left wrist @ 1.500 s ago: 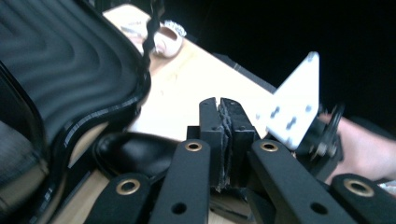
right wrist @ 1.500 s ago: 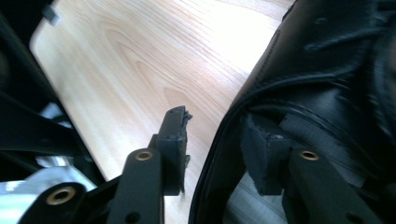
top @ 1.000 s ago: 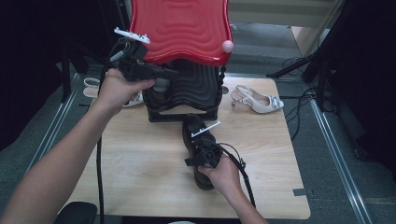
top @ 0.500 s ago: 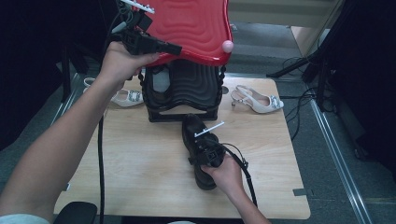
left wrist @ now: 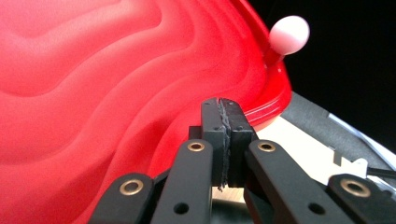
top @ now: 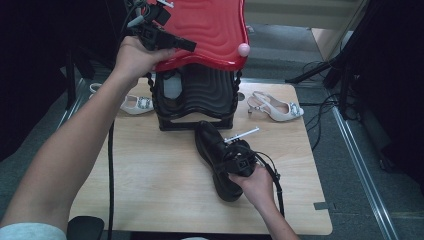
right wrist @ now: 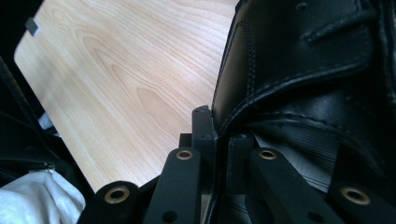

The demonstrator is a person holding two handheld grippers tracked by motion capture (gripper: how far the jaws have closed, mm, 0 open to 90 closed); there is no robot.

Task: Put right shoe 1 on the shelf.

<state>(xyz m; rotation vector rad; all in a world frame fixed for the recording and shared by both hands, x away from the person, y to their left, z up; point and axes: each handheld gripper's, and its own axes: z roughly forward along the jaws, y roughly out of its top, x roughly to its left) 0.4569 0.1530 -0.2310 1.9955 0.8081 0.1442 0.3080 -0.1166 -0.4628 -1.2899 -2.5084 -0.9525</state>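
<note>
Black shoe (top: 216, 159): lies on the wooden table (top: 150, 185), toe toward the black ribbed box (top: 197, 100). Right gripper (top: 239, 161) is clamped on the shoe's collar edge; in the right gripper view the jaws pinch the stitched leather rim (right wrist: 243, 112), smooth and matte, with a ribbed lining inside. Left gripper (top: 172, 42) is raised at the rim of the red lid (top: 215, 30); in the left gripper view its jaws are pressed together, pads meeting with no gap, at the lid's lower edge (left wrist: 266, 105); whether any rim sits between them is hard to tell. Lid is glossy plastic, wavy ridges, with a pale pink ball knob (left wrist: 289, 35). White heeled sandal (top: 276, 106) to the right of the box; another (top: 134, 103) to its left, partly hidden by the forearm.
</note>
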